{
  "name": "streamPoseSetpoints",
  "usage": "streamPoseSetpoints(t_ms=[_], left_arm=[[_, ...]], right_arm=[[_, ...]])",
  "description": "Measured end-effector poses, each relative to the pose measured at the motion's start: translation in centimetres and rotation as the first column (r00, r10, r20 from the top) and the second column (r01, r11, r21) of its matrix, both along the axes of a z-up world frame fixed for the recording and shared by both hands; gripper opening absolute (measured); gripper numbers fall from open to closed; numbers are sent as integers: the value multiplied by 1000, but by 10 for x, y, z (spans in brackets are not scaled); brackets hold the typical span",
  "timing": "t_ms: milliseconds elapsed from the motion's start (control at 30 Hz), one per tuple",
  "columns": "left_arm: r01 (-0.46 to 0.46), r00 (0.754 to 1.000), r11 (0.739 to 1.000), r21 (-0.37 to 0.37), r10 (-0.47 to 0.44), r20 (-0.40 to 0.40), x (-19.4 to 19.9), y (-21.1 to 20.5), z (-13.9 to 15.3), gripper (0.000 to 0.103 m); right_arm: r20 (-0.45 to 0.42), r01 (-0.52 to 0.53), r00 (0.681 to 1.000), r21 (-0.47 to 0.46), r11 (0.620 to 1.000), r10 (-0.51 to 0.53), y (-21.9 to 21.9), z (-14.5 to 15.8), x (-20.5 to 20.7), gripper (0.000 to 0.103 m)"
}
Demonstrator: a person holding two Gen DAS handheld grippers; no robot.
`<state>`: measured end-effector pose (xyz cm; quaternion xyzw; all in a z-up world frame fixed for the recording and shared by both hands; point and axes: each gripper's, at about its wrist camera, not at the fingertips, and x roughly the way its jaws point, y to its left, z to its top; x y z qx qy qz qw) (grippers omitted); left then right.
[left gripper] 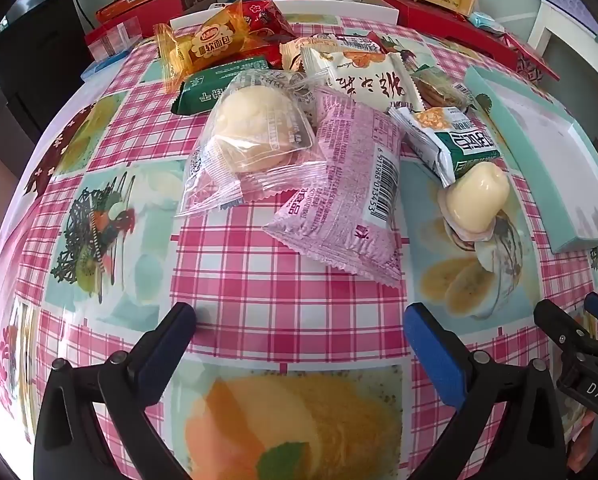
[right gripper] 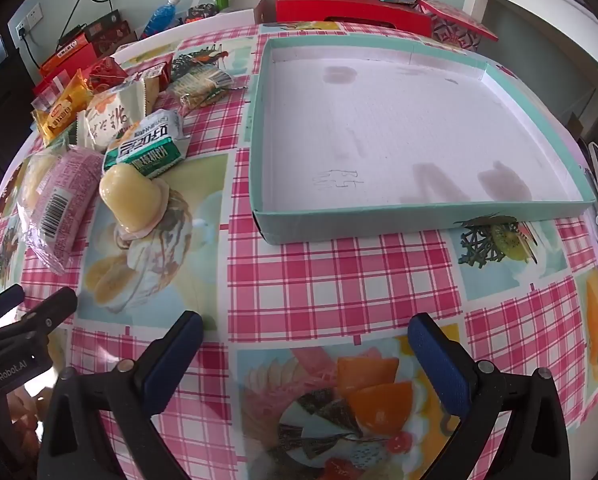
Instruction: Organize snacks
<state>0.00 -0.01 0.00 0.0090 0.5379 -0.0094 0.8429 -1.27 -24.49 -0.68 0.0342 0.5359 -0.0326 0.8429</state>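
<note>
Right gripper at bottom centre, jaws wide, nothing between. Shallow teal box upper right, bare white inside. Snack pile upper left on checked worktop; yellow jelly cup nearest. Left gripper at lower left edge.

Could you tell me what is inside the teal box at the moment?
The teal box holds no snacks: only its bare white floor with a few dark stains and a pencil scribble. The near wall hides a thin strip of floor behind it.
</note>
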Motion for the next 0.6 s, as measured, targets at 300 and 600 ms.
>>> streamPoseSetpoints(t_ms=[300, 600], left_arm=[[0, 1000, 1000, -13, 0, -4, 0, 2, 0, 103], [3, 1000, 1000, -6, -3, -2, 3, 0, 0, 103]], right_arm=[[0, 0, 1000, 1, 1000, 0, 0, 0, 0, 103], [0, 0, 1000, 0, 1000, 0, 0, -1, 0, 103]])
